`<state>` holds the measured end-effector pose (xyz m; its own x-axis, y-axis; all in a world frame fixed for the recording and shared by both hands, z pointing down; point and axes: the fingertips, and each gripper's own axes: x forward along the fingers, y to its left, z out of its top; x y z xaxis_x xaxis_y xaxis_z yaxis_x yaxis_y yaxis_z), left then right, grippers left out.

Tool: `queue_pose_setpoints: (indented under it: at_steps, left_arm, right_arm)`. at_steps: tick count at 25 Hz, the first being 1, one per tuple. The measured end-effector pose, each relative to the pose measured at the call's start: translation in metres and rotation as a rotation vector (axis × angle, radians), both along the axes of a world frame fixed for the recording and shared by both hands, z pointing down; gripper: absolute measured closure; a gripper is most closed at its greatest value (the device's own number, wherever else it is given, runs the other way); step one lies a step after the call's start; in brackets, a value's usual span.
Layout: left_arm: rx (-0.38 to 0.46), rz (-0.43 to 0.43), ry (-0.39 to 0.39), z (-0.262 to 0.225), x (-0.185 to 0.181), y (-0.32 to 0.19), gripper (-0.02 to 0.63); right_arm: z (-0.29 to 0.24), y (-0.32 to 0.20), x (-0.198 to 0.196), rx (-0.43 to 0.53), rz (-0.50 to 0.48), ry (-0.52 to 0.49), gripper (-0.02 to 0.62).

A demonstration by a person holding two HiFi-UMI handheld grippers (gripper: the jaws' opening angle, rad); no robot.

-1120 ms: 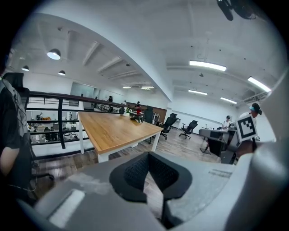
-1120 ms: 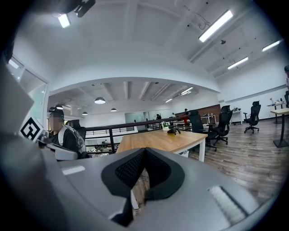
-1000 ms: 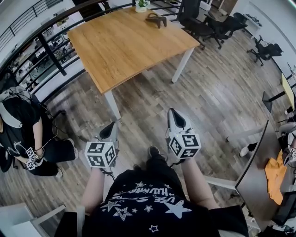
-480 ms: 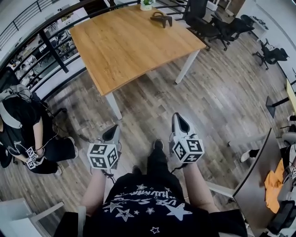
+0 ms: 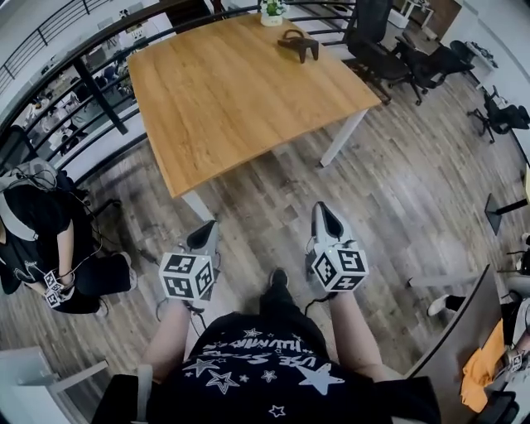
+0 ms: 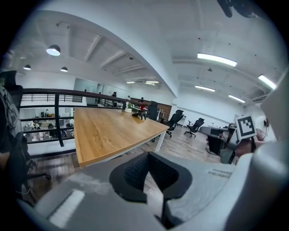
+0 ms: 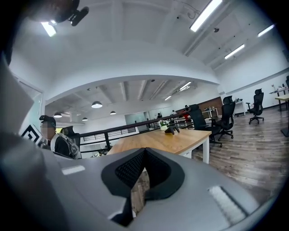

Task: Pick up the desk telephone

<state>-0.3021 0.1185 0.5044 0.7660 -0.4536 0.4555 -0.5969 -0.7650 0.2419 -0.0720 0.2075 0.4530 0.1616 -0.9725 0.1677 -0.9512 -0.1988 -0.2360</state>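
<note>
The desk telephone point(image 5: 298, 44) sits at the far end of the wooden table point(image 5: 240, 91), a dark, low shape just to the right of a small potted plant point(image 5: 272, 12). Nothing else shows on the tabletop. The table has white legs and stands on a wood-plank floor point(image 5: 397, 182).

The person stands near the table's near corner, well apart from the telephone, with 1 claw in each hand, both held out in front of the body over the floor. The left claw point(image 5: 205, 232) points toward the table's near edge. In the left gripper view its 2 black ribbed pads meet at the tips, with nothing between them. The right claw point(image 5: 325, 217) points the same way, a little to the right of the table's corner. In the right gripper view its pads are also pressed together at the tips and hold nothing. Each carries a cube with square markers, the left cube point(image 5: 186, 275) and the right cube point(image 5: 339, 267), just ahead of the person's forearms.

In both gripper views the telephone shows small at the far end of the tabletop, beside the plant.

Black office chairs point(image 5: 373, 50) stand to the far right of the table. A dark railing point(image 5: 91, 91) runs along the table's left and far sides. At the left edge another person point(image 5: 41, 224) in dark clothes is low to the floor.
</note>
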Motion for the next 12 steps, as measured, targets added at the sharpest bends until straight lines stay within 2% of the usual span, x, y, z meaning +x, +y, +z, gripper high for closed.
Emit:
queue_pose_setpoints:
  at_steps: [12]
  left_arm:
    - [0.016, -0.048, 0.004, -0.007, 0.108, -0.037, 0.604]
  right_arm:
    - [-0.011, -0.046, 0.115, 0.023, -0.042, -0.001, 0.595]
